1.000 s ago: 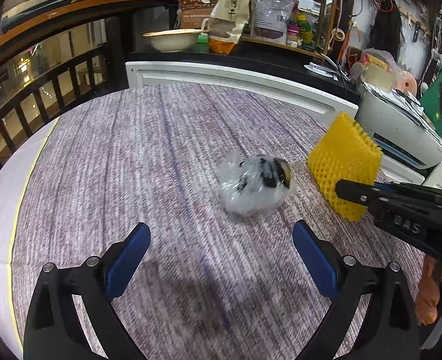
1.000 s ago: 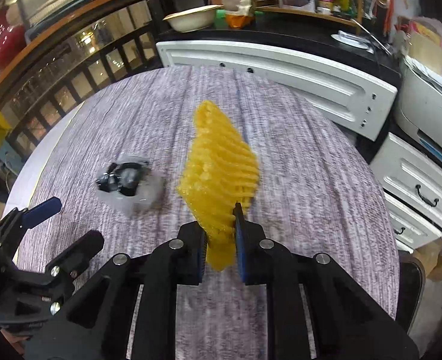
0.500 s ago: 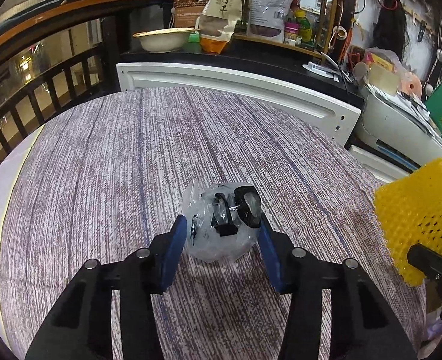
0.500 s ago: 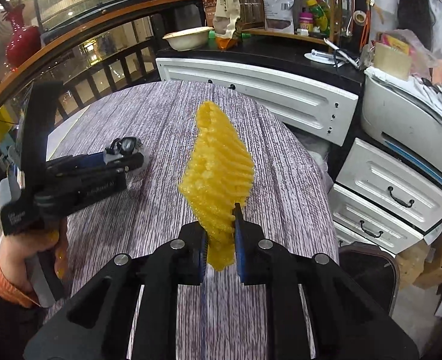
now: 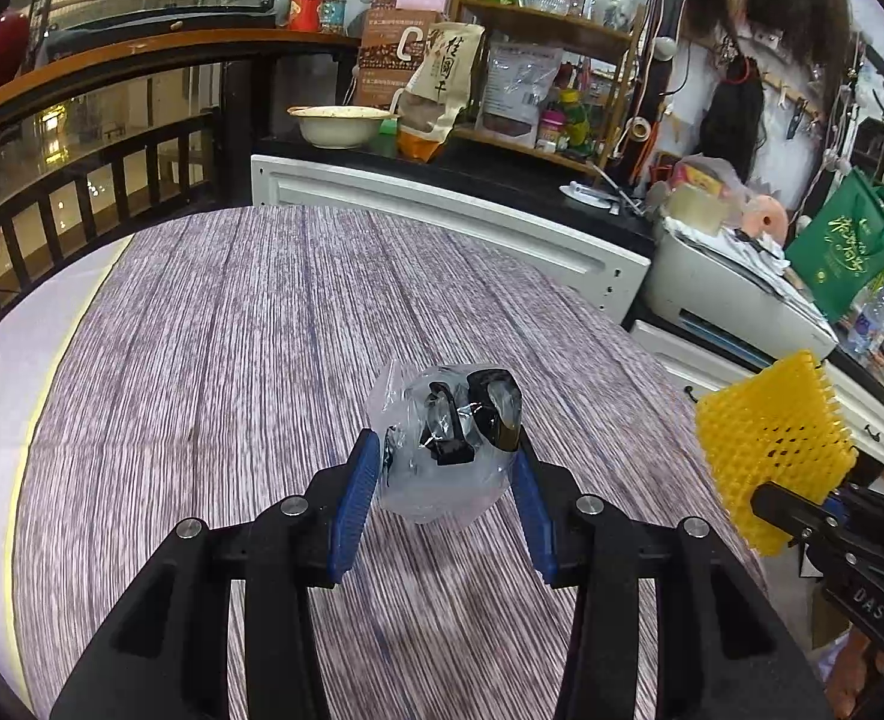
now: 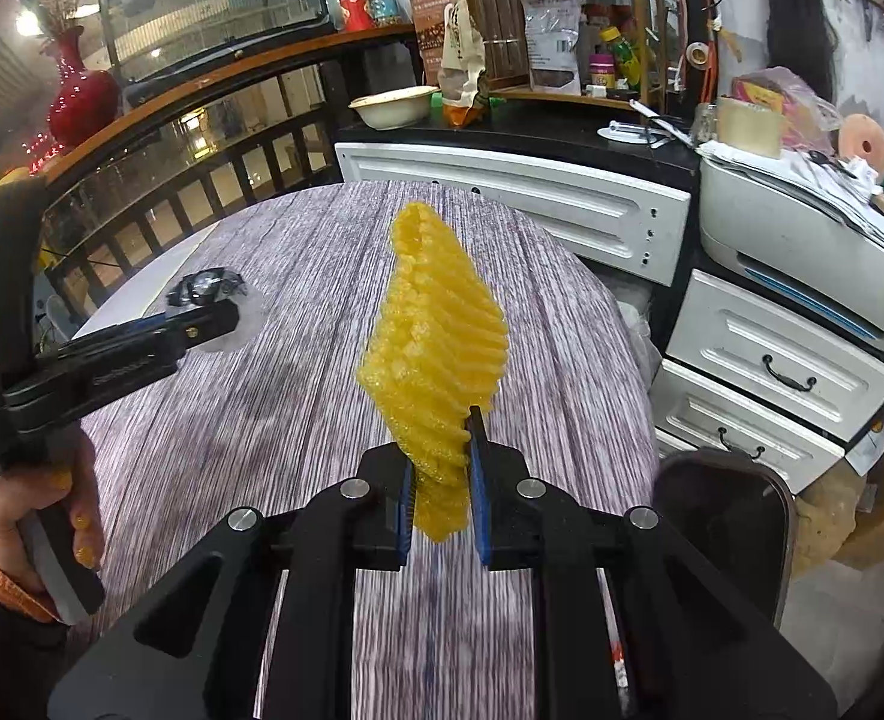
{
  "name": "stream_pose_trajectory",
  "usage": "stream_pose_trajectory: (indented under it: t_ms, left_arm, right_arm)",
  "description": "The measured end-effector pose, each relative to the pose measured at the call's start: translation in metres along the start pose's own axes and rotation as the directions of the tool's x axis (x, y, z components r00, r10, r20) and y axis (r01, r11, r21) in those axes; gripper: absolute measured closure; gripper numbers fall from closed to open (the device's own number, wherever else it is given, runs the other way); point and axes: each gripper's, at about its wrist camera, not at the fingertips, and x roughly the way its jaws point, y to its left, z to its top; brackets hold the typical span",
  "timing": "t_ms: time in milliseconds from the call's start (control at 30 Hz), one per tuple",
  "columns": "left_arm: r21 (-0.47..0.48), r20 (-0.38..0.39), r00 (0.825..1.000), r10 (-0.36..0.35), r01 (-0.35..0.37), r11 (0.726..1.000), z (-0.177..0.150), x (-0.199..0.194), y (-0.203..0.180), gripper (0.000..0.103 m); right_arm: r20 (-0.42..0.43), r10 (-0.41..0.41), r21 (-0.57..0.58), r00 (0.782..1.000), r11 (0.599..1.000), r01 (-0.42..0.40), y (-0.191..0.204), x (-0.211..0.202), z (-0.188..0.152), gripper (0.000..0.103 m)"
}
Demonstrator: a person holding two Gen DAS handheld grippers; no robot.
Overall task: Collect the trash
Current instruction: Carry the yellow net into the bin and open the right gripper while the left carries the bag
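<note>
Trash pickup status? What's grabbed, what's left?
Both pieces are picked up: the left gripper clamps the clear plastic bag, the right gripper pinches the yellow foam net. No other trash shows on the table. Left: drop both, perhaps into the dark bin.

Two tools (image 5: 445,468), one yellow foam net (image 6: 436,330), one plastic bag (image 5: 442,450), one table (image 5: 232,330)
</note>
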Motion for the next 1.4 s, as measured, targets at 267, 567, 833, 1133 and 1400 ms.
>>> stream_pose_trajectory:
  t_ms: [267, 567, 833, 1133, 1400]
  left_arm:
    - [0.021, 0.010, 0.999, -0.030, 0.030, 0.999, -0.036, -0.036, -0.022, 0.059]
    - [0.047, 0.037, 0.996, -0.076, 0.074, 0.996, -0.058, -0.063, -0.053, 0.059]
    - [0.067, 0.056, 0.989, -0.134, 0.130, 0.989, -0.070, -0.075, -0.083, 0.059]
    - [0.071, 0.048, 0.979, -0.196, 0.192, 0.979, -0.081, -0.077, -0.116, 0.059]
    - [0.092, 0.027, 0.972, -0.235, 0.232, 0.968, -0.088, -0.075, -0.142, 0.059]
  right_arm:
    - [0.035, -0.008, 0.015, 0.999, 1.000, 0.007, -0.016, -0.046, -0.040, 0.087]
    - [0.064, -0.036, 0.052, 0.997, 0.998, 0.033, -0.047, -0.084, -0.074, 0.087]
    - [0.069, -0.082, 0.134, 0.994, 0.988, 0.072, -0.087, -0.107, -0.101, 0.087]
    - [0.041, -0.159, 0.221, 0.987, 0.964, 0.146, -0.133, -0.118, -0.131, 0.087]
    - [-0.051, -0.215, 0.270, 0.975, 0.937, 0.221, -0.169, -0.090, -0.148, 0.087]
